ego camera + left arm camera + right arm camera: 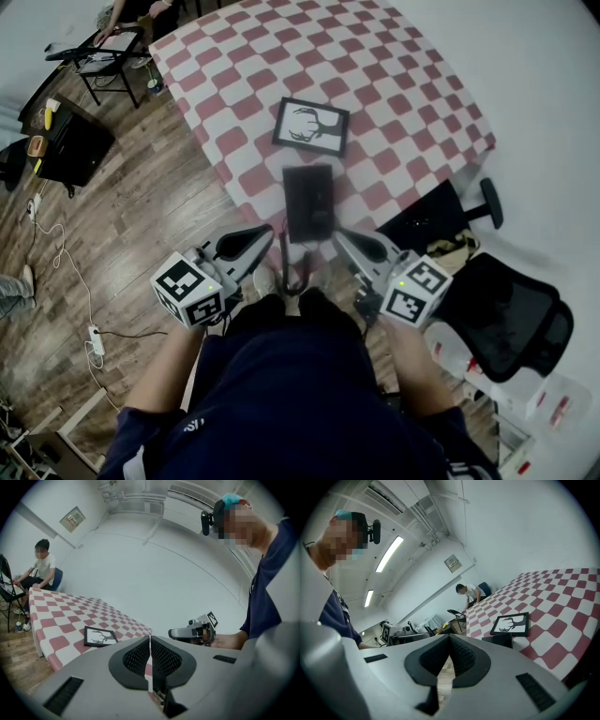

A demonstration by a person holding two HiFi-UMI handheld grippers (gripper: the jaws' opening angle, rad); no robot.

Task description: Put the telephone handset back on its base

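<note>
Telephone (308, 202): one flat black rectangle lying on the counter (394, 84) at its near edge. It sits just in front of the picture frame (310, 126) without touching it. Handset and base cannot be told apart in any view. The right gripper view shows it as a dark block before the frame.

Cord (285, 262): thin and dark. It hangs from the telephone's near left corner below the counter edge and ends in a hooked curl.

Counter: covered with a red-and-white checked cloth.

Picture frame: black, lying flat, with a white sheet bearing a black antler drawing.

Left gripper (265, 231): held in front of the person's body, left of the cord and short of the counter edge. Its fingers (138, 658) are pressed together with only a hairline slit between the pads, and nothing is in them.

Right gripper (342, 237): level with the left gripper, to the right of the cord. Its fingers (465, 657) meet at the tips with nothing between them, and wooden floor shows through the gap lower down.

Marker cubes: one on each gripper, near the person's wrists.

Office chair (511, 323): black, to the person's right, beside the counter.

Floor (141, 216): wood boards, with a white power strip (96, 339) and its cable at the left.

Seated person (41, 569): at the counter's far end, in a white top.
</note>
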